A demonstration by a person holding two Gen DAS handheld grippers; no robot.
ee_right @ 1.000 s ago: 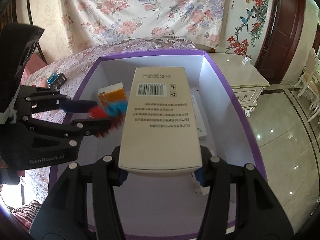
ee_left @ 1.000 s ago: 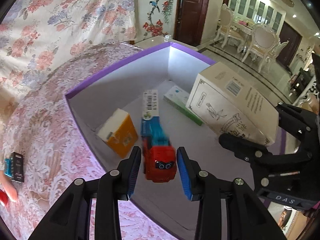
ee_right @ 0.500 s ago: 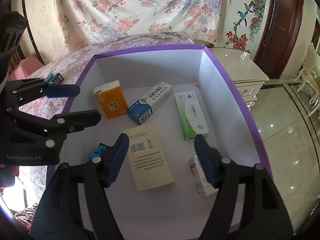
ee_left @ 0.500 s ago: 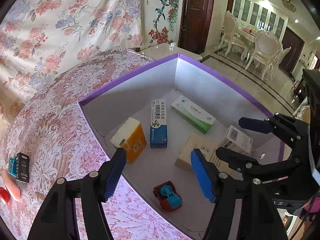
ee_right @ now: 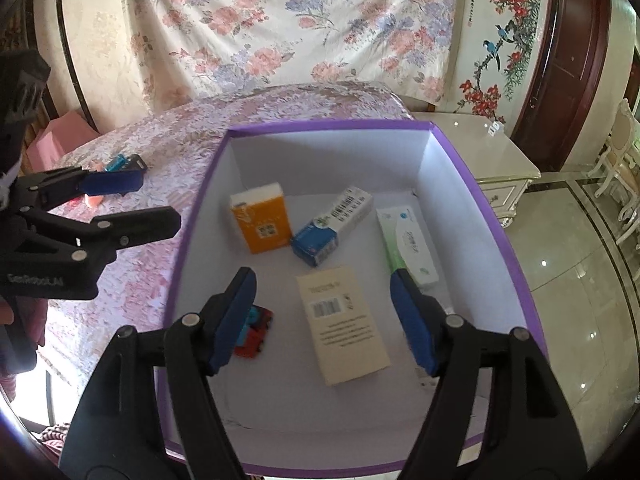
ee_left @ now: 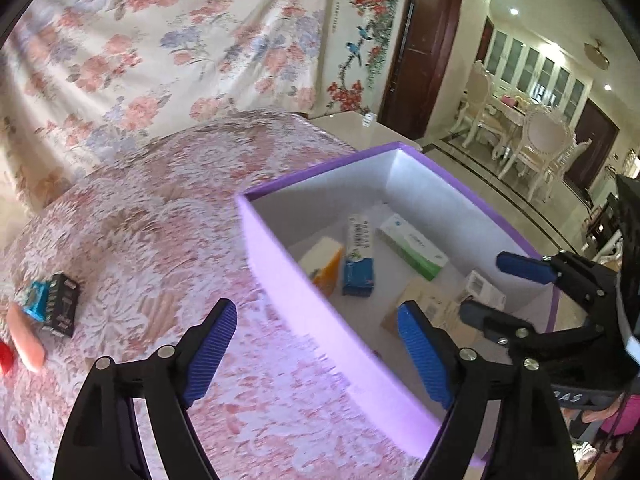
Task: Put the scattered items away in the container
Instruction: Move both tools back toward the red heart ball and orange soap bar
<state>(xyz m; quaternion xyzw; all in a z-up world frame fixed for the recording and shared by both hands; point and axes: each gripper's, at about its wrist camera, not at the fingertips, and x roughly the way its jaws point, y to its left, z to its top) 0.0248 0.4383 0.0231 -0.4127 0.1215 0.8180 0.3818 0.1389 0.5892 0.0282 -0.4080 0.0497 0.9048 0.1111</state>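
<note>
- The left gripper (ee_left: 316, 354) is spread wide with nothing between its blue pads; it hangs over the near-left wall of the purple box (ee_left: 304, 280), one finger above the floral tablecloth (ee_left: 152, 240), the other above the box interior.
- The right gripper (ee_right: 324, 320) is likewise spread wide and empty, poised above the open purple box (ee_right: 200, 216), its fingers to either side of a beige carton (ee_right: 344, 328) lying flat on the box floor, barcode up, not touching it.
- Just beside the right gripper's left finger, a red and blue toy truck (ee_right: 256, 332) lies near the box's left wall.
- Farther in, an orange tissue pack (ee_right: 262, 222) sits beside a blue and white carton (ee_right: 332, 226); a green and white carton (ee_right: 410, 246) lies along the right wall.
- A small white carton (ee_left: 482, 290) shows near the right wall in the left wrist view, mostly hidden behind the right gripper's finger.
- Outside the box, on the tablecloth, well apart to the left, rest a small black and blue packet (ee_left: 54, 304), a pink item (ee_left: 26, 338) touching it, and something red (ee_left: 6, 356) at the frame edge.
</note>
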